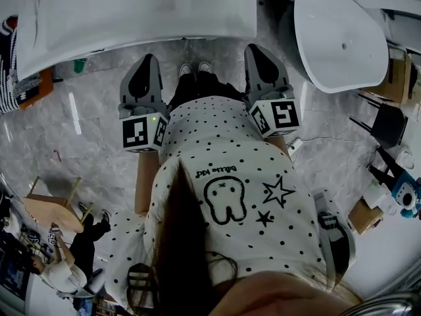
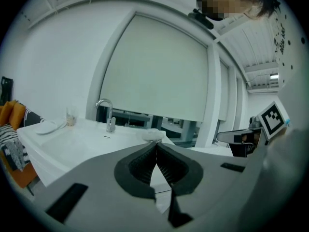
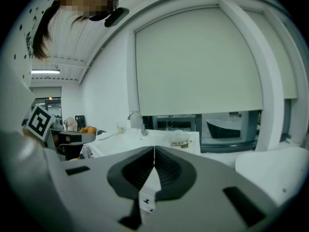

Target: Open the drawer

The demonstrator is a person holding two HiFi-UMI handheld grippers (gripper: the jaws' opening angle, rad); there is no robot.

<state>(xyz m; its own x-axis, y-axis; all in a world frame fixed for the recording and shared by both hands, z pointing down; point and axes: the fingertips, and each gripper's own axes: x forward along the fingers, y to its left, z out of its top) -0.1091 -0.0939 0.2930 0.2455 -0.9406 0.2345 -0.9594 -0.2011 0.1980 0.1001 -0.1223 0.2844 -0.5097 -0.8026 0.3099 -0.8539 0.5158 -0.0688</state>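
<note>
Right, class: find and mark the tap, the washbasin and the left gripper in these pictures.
tap (image 2: 111, 120), left gripper view, on its upright stem.
washbasin (image 1: 164, 12), head view, on its bare white top.
left gripper (image 2: 156, 144), left gripper view, where the shut jaw tips meet.

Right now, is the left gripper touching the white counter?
Apart. The head view shows a strip of grey floor between the left gripper and the counter.

Bright, even indoor light; strong fisheye bending and dark vignetted corners.
</note>
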